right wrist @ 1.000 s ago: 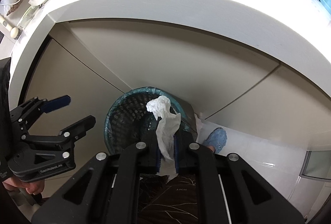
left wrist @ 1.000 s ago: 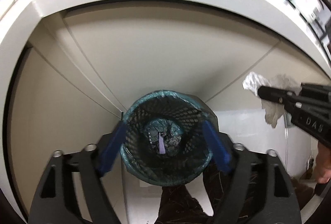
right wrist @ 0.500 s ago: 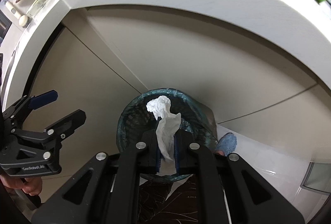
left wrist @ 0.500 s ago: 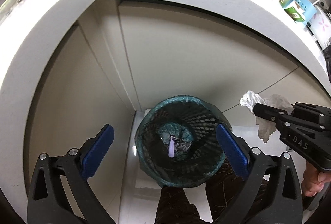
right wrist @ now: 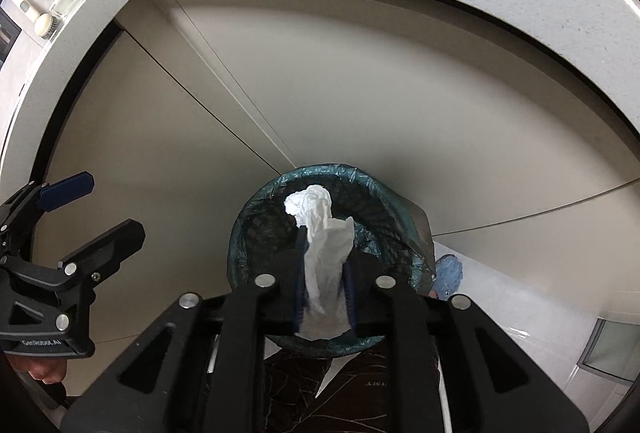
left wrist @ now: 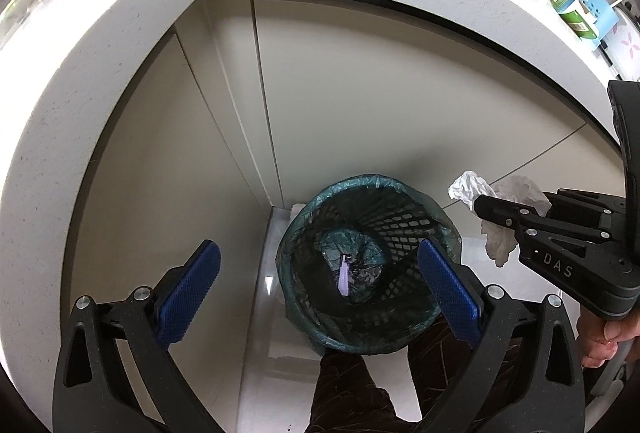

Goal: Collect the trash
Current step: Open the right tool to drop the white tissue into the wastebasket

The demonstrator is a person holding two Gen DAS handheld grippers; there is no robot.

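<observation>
Left wrist view first: we look down between our left gripper (left wrist: 320, 293), whose blue-padded fingers (left wrist: 190, 297) stand wide apart with nothing between them, onto a black mesh wastebasket (left wrist: 404, 229) lined with a teal plastic bag (left wrist: 384, 182) on the pale floor beside beige cabinet doors (left wrist: 360, 93). At the bottom of the basket lies a small lilac strip (left wrist: 343, 276) among dark scraps. To the right, our right gripper (left wrist: 486, 209) comes in from the side, closed on a crumpled white tissue (left wrist: 466, 189); its wrinkled tail hangs below the fingers, off to the right of the basket's rim in this view. A speckled white countertop (left wrist: 120, 53) curves overhead, with a blue basket (left wrist: 600, 17) and a green-and-white carton (left wrist: 576, 17) on it. Right wrist view next: our right gripper (right wrist: 323, 289) has its fingers drawn close, pinching the tissue (right wrist: 320, 233), which is creased and twisted into a knot at the top and broadens downward between the blue pads (right wrist: 301, 273). Seen from here the tissue lies over the wastebasket's (right wrist: 264, 233) open mouth. Our left gripper (right wrist: 86, 209) shows at the left edge, fingers spread and bare, well apart from the basket.
</observation>
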